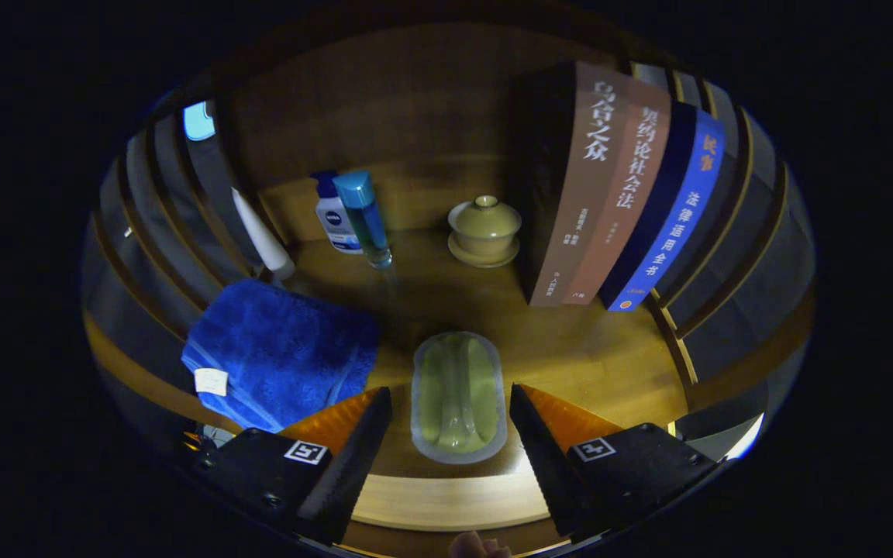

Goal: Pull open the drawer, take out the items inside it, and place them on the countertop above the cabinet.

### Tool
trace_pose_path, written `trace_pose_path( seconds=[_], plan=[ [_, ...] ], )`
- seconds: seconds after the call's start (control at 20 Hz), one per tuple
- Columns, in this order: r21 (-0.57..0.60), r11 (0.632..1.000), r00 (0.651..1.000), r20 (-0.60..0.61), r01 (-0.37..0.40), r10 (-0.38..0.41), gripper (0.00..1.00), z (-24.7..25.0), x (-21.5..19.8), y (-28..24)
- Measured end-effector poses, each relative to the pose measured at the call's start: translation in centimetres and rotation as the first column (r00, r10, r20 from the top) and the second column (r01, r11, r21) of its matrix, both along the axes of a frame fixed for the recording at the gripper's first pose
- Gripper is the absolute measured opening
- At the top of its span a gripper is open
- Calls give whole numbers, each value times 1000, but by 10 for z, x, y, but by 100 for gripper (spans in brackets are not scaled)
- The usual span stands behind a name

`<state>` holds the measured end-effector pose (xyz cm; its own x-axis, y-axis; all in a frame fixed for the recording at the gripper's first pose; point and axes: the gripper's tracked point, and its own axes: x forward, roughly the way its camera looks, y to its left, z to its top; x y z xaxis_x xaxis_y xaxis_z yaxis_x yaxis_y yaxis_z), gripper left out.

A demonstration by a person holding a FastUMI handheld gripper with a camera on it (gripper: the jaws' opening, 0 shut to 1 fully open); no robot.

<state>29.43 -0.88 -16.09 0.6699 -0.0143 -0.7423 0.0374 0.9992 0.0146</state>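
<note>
A pale green oblong item with a grey rim (pixel 459 399) lies flat on the wooden countertop (pixel 594 356). My gripper (pixel 449 391) is open, its two black fingers standing on either side of the item with a gap on each side, touching nothing. The item's near end reaches back between the fingers and its far end lies just ahead of the tips. A folded blue towel (pixel 280 353) rests on the countertop just left of the left finger.
Beyond the fingers stand a white bottle (pixel 336 221), a blue-capped clear bottle (pixel 365 217) and a lidded green cup on a saucer (pixel 484 230). Upright books (pixel 625 194) stand at the right. A white tube (pixel 262 236) leans at the left. Slatted panels flank both sides.
</note>
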Motion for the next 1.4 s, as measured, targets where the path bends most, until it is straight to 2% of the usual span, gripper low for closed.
trace_pose_path(
  seconds=[0.2, 0.35, 0.55, 0.65, 0.8, 0.9, 1.0, 1.1, 1.25, 1.35, 1.4],
  plan=[
    [35, 999, 987, 157, -27, 21, 98, 32, -38, 10],
    [68, 997, 960, 278, -46, 25, 100, 55, -73, 16],
    [128, 983, 868, 493, -133, 53, 99, 102, -124, 37],
    [79, 989, 822, 567, -126, 60, 99, 113, -152, 26],
    [-5, 993, 772, 629, -117, 94, 99, 114, -184, 29],
    [50, 986, 767, 635, -161, 93, 99, 106, -211, 46],
    [79, 983, 757, 648, -168, 78, 99, 96, -233, 48],
    [63, 990, 752, 657, -128, 56, 99, 82, -251, 43],
    [44, 998, 719, 695, -44, 2, 99, 66, -271, 33],
    [66, 997, 719, 695, -33, -22, 99, 45, -279, 35],
    [51, 998, 719, 695, -36, -10, 99, 35, -280, 33]
  ],
)
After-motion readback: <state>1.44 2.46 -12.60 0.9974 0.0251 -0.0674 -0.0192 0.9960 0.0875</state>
